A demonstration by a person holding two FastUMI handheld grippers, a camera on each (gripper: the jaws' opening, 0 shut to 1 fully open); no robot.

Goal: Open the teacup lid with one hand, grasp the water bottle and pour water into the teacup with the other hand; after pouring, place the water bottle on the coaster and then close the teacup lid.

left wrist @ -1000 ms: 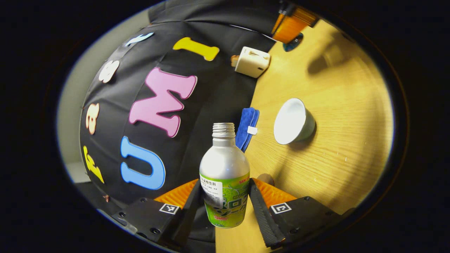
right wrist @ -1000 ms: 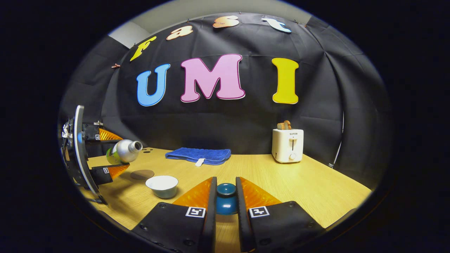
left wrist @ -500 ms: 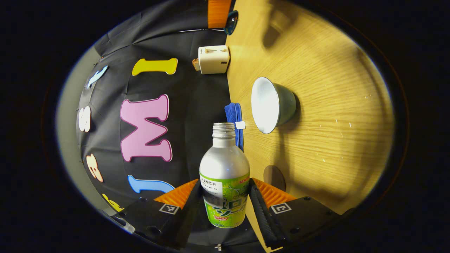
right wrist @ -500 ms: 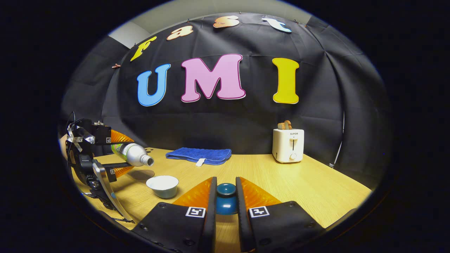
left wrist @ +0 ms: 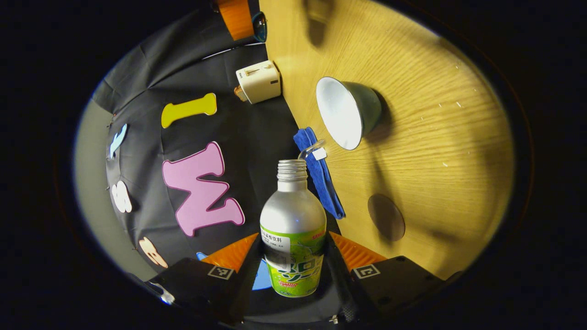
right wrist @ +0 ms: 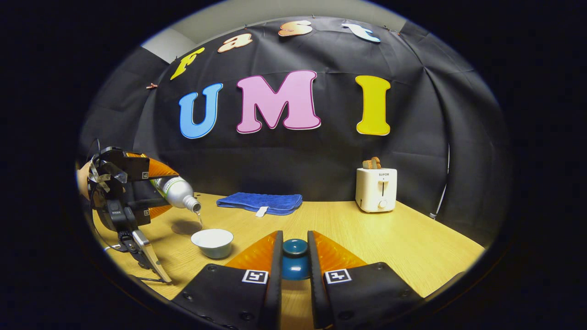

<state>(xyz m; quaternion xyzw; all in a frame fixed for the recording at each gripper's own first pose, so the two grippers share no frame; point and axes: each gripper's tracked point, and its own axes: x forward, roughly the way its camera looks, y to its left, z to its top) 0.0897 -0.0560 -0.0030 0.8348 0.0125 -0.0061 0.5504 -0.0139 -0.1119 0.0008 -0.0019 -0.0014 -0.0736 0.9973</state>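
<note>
Bottle (left wrist: 292, 229) sits pinched between the fingers of the left gripper (left wrist: 293, 270), its long axis running straight ahead along them with the open mouth farthest out; in the right gripper view that neck tips down, mouth just above and a little short of the near rim of the teacup (right wrist: 212, 242), a thin stream of water leaving it. My guess is the pour needs the mouth carried slightly farther ahead over the cup, and this hand is far nearer than the other. The right gripper (right wrist: 294, 263) pinches the lid (right wrist: 294, 261); the coaster (left wrist: 386, 217) lies to the bottle's right, and I leave the bottle's and toaster's (right wrist: 376, 189) labels unread.
</note>
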